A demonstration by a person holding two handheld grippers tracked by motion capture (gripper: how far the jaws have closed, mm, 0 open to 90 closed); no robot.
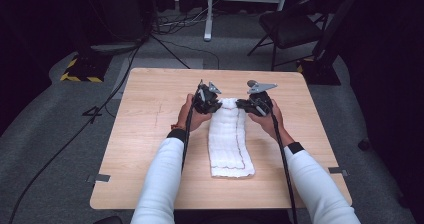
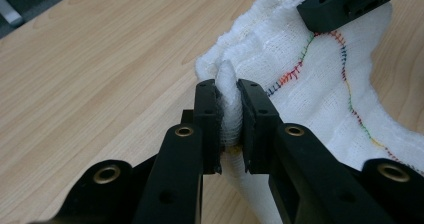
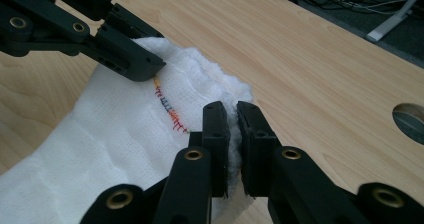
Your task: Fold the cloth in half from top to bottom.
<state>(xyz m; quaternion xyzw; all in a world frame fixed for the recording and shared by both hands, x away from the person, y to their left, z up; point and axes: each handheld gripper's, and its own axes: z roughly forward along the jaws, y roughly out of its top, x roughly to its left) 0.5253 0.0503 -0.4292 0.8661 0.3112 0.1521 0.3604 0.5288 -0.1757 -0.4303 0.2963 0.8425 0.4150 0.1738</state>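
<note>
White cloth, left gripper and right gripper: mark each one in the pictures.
white cloth [image 1: 227, 144], high view, flat middle of the strip.
left gripper [image 2: 230, 111], left gripper view, between its fingertips, pinched on a fold.
right gripper [image 3: 233, 134], right gripper view, between its fingertips, clamped on the edge.

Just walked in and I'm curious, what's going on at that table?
A person holds a two-jaw gripper in each hand over a wooden table. The left gripper and the right gripper are each clamped on a far corner of a folded white cloth, lifting that end while the near end lies on the table.
</note>
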